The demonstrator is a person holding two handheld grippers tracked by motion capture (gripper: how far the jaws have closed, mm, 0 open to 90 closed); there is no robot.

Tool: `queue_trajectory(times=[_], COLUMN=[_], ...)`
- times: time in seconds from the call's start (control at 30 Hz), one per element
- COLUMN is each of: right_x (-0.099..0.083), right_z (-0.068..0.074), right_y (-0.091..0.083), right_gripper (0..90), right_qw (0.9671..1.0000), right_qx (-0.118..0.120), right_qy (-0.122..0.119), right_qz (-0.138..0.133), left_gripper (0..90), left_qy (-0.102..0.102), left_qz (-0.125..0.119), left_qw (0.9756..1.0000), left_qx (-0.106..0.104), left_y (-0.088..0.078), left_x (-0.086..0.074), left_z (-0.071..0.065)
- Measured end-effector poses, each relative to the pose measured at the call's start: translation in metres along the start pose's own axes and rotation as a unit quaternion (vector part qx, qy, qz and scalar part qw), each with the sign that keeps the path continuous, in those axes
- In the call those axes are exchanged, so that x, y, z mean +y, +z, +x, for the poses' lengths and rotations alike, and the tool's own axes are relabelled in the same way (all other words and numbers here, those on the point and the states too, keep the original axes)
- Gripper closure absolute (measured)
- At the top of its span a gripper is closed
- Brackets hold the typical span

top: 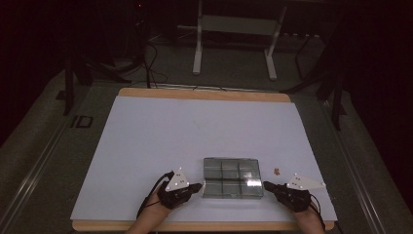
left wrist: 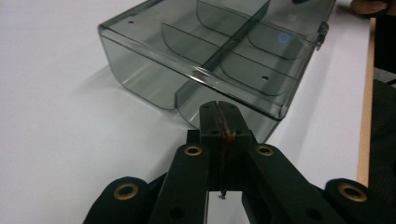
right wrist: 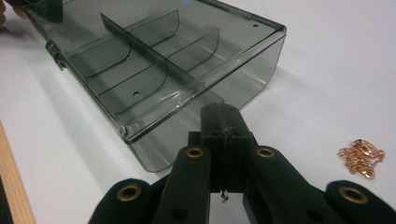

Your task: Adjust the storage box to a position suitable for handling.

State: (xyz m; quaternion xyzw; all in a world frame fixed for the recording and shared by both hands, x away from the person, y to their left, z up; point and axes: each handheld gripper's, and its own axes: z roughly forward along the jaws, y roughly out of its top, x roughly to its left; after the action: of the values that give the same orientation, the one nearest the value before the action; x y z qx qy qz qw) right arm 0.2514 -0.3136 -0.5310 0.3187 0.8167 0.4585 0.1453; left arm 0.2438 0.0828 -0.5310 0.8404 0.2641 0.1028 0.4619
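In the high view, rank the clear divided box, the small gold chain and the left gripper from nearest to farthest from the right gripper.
1. Clear divided box: right at the right gripper's shut tips, on its left.
2. Gold chain: just beyond the tips, beside the box's right end.
3. Left gripper: across the box, at its left end.

A white table (top: 160,131) with a wooden edge (top: 204,93) stands on grey floor (top: 44,146). Beyond it, a white frame (top: 234,29) and dark cables (top: 151,63).
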Motion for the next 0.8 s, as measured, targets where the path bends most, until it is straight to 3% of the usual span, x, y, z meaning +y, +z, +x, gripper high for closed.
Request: queue_trajectory(times=[0.8], right_x=[0.0025], right_z=[0.0036], right_y=[0.0021], right_gripper=[90.0], right_qw=[0.9999], right_qx=[0.007], right_qy=[-0.009], right_qz=[0.001], left_gripper=[90.0], left_qy=[0.000], left_qz=[0.000], left_qw=[1.0000], left_qx=[-0.004], left_y=[0.0009], left_x=[0.0037], left_z=[0.0012])
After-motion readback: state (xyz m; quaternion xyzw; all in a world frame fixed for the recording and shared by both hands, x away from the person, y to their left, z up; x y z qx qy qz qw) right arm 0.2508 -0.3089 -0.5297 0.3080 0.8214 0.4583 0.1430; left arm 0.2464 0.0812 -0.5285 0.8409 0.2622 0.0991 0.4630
